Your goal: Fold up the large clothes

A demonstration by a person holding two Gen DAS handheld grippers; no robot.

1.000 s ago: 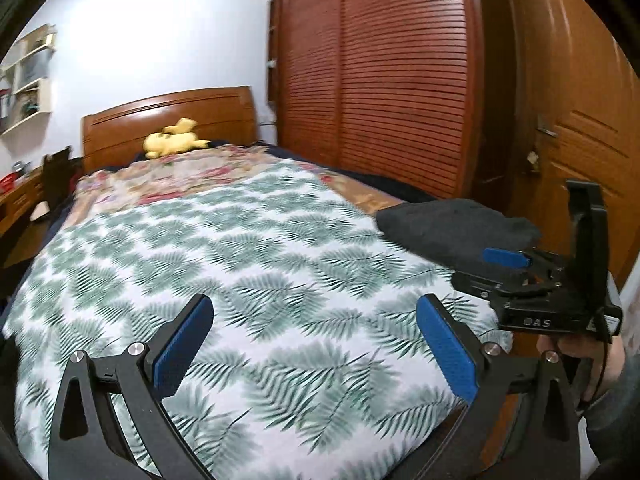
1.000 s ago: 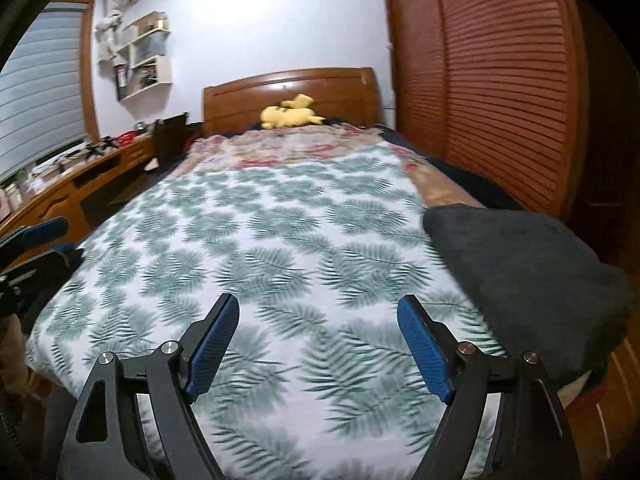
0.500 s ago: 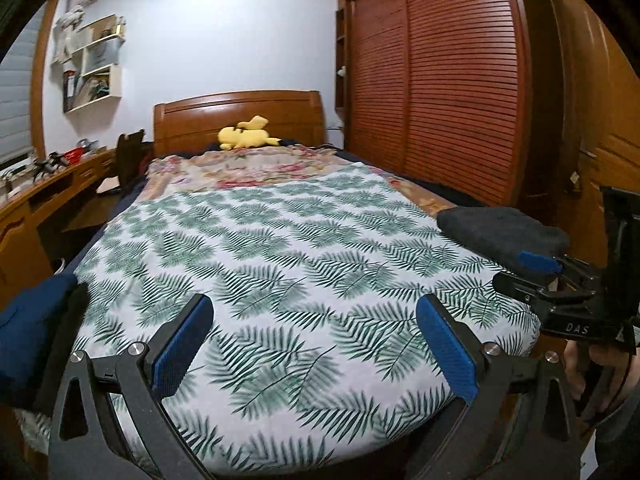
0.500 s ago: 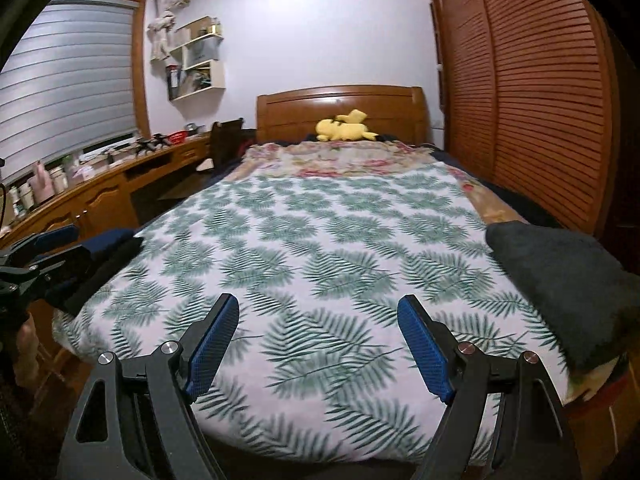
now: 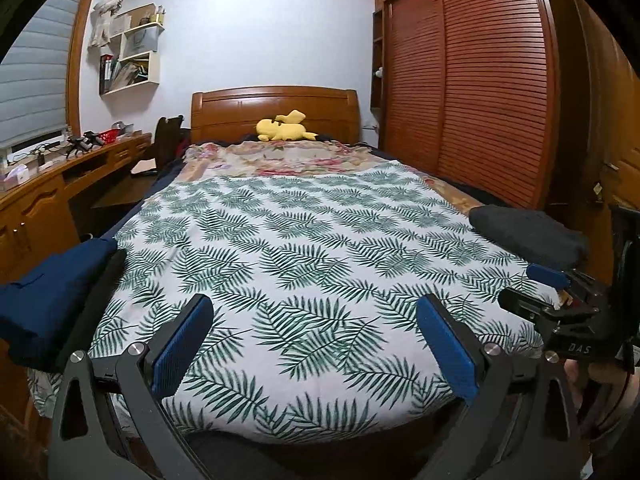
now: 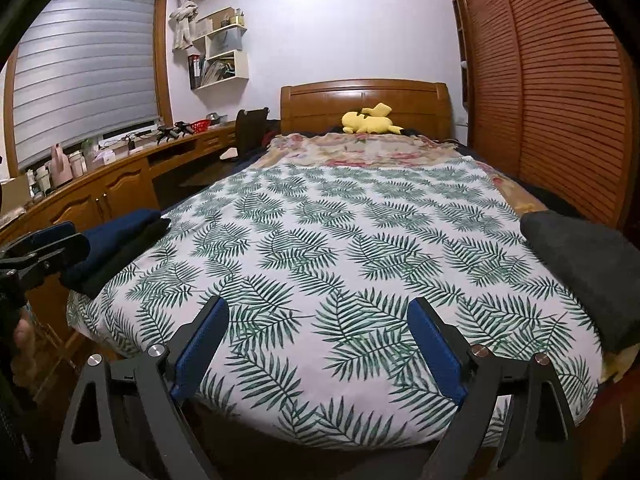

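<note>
A folded dark grey garment lies on the bed's near right corner, and it also shows as the grey garment at the right wrist view's edge. On the near left corner a folded navy garment rests on a black one; the right wrist view shows the same navy garment on the black one. My left gripper is open over the bed's foot, holding nothing. My right gripper is open beside it, its jaws opening, with nothing between them. Each gripper sees the other: right gripper, left gripper.
The bed carries a white leaf-print sheet, a floral blanket and a yellow plush toy by the wooden headboard. A long wooden desk runs along the left. A slatted wardrobe lines the right wall.
Both views have swung left and drawn back from the bed. The navy and black stack has come into view at left; the grey garment has slid to the right edge. Right jaws stand slightly wider.
</note>
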